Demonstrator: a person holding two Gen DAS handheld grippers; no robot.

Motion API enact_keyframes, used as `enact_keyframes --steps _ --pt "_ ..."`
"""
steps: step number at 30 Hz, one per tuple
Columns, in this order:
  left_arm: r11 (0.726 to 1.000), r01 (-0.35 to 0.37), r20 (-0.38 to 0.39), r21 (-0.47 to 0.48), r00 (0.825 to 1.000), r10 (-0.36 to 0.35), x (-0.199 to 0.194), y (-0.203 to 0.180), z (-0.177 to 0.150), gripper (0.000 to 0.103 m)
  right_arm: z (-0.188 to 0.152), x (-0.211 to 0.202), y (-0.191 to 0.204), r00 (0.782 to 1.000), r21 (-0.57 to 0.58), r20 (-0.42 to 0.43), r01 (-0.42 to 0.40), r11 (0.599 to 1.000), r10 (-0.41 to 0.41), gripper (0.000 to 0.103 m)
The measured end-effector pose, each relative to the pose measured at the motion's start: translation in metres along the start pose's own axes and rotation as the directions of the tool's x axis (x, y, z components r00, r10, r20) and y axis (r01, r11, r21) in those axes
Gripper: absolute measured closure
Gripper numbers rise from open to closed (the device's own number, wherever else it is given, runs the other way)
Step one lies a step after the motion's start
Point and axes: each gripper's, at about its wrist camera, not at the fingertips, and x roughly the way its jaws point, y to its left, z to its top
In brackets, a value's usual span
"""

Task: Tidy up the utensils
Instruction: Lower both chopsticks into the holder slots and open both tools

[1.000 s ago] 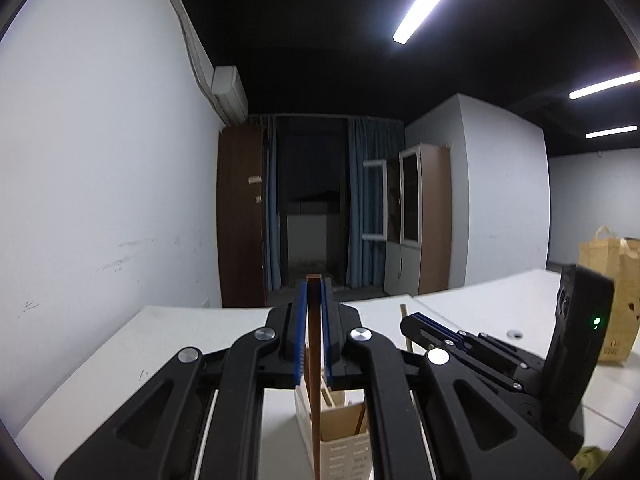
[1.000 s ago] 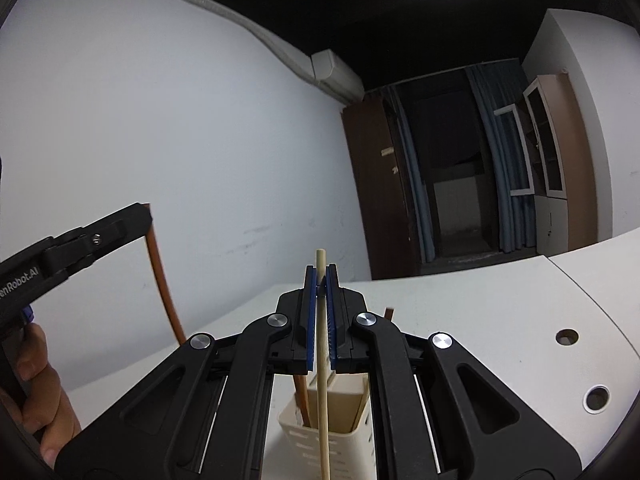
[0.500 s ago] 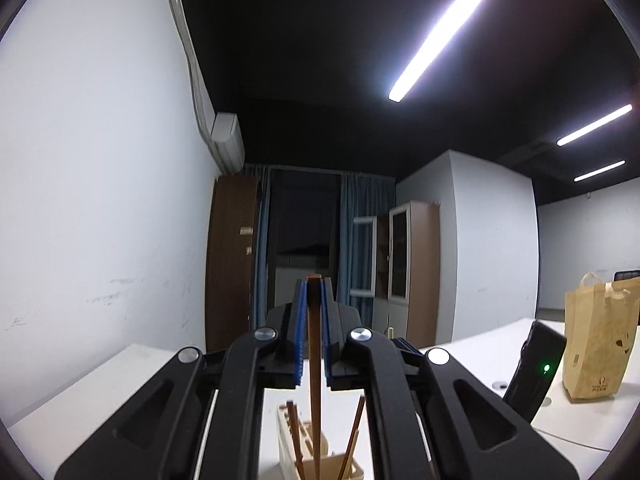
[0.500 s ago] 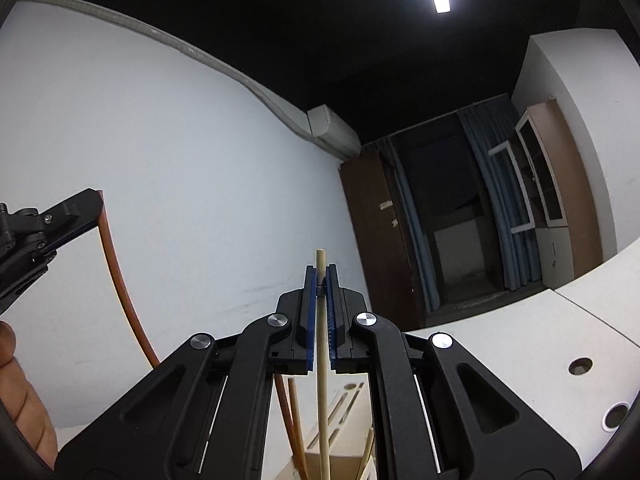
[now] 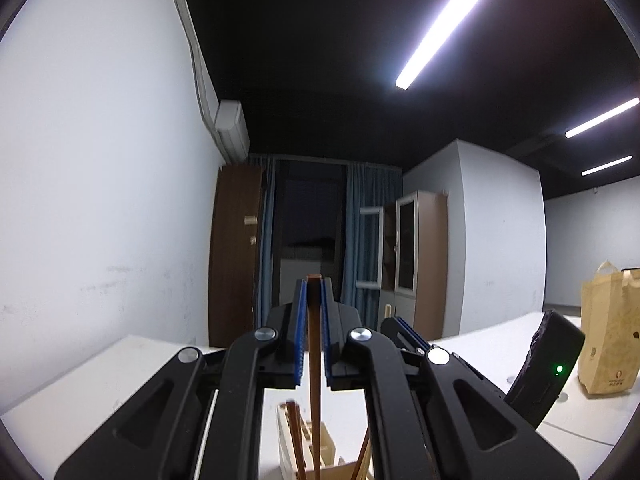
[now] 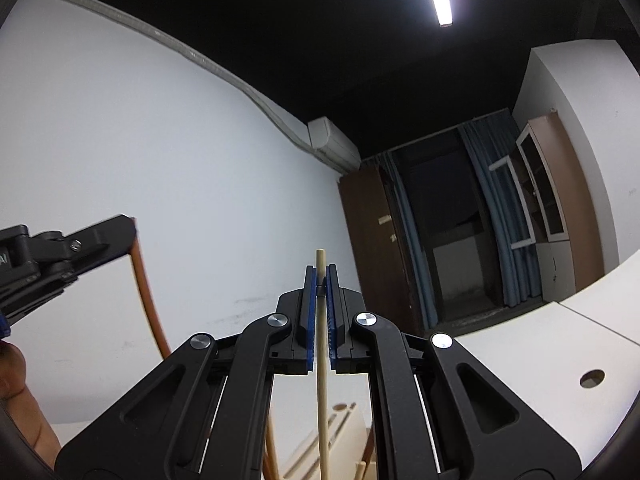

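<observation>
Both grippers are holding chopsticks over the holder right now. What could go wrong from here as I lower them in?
1. The dark brown chopstick in the left gripper hangs among sticks already in the cream holder; it may snag on them.
2. The pale chopstick in the right gripper is pinched near its top, so its long lower end may swing and miss a slot.
3. The two grippers sit close together; they might bump.

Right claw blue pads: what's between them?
A pale wooden chopstick, upright, clamped between the right claw's pads; its lower end drops toward the cream holder. Shows in the right wrist view.
</observation>
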Motion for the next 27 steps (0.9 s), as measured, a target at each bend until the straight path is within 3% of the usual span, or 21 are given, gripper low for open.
enact_keyframes --steps 2,9,27 --pt "1.000 0.028 -0.038 -0.010 0.999 -0.028 0.008 0.003 -0.005 0.096 -0.007 0.002 0.001 1.000 -0.013 -0.025 0.006 1.000 -0.006 0.099" --pt "1.000 0.025 -0.115 0.006 0.993 -0.024 0.017 0.013 -0.022 0.096 -0.023 0.001 0.000 0.996 -0.036 -0.089 0.011 0.999 -0.014 0.099" --pt "0.999 0.044 -0.219 0.008 0.975 -0.041 0.033 0.020 -0.042 0.096 -0.019 -0.015 -0.003 0.981 -0.036 -0.196 0.003 0.999 -0.010 0.099"
